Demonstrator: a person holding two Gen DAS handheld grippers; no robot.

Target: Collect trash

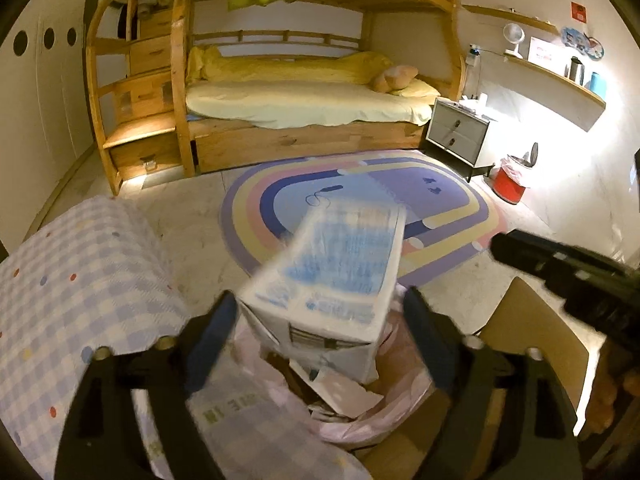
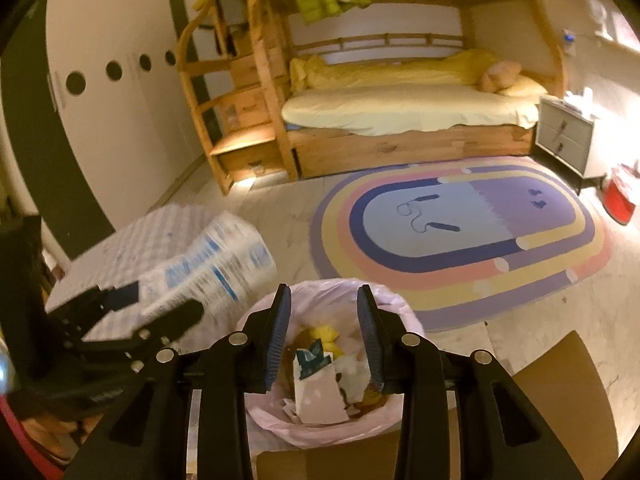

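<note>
We hold the white-and-blue carton [image 1: 332,264] in our left claw [image 1: 320,336], fingers spread wide, above the pink-lined trash bin [image 2: 332,420] for dropping; our right claw [image 2: 324,336] hangs half-open, empty.

Motion blur smeared the print on the white carton [image 1: 332,264] between the left gripper's [image 1: 320,336] fingers, leaving its blue text unreadable; whether the pads touched its sides could not be told. The carton's lower end hid much of the bin's [image 1: 384,420] contents beneath it. In the right wrist view the carton [image 2: 216,264] was equally blurred left of the right gripper [image 2: 324,336], whose fingers covered both flanks of the lined bin [image 2: 332,424]. The red bin [image 2: 620,200] far right was cut by the frame edge. Shelf items [image 1: 576,68] were too small to identify.
</note>
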